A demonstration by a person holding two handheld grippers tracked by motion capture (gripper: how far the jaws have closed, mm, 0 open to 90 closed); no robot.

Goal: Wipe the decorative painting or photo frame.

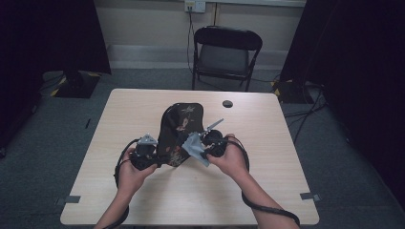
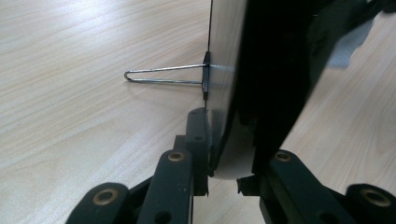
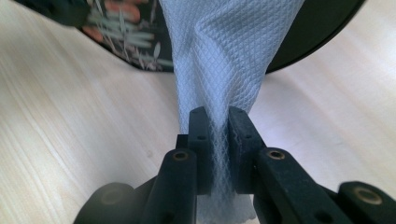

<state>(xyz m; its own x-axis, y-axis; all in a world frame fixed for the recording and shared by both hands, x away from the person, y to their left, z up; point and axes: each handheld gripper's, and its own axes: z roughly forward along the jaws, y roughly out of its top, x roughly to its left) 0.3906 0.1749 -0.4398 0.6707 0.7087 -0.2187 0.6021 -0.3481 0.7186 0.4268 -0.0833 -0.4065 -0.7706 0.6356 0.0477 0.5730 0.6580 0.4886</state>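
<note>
High view: your left gripper [image 1: 152,153] squeezes the black plate [image 1: 181,129] standing on the table [image 1: 267,143]; your right gripper [image 1: 203,143] pinches the cloth [image 1: 195,148] against it.

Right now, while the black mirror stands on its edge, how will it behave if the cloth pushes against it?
The mirror looks rigid and thin, so it may tip; its wire stand props one side only. The left gripper, shut on its edge, probably steadies it. The cloth hangs creased, so it is floppy and likely pushes softly.

A black folding chair [image 1: 226,55] stood beyond the wooden table [image 1: 267,191], below a wall socket [image 1: 195,5]; grey carpet [image 1: 43,157] covered the floor.
</note>
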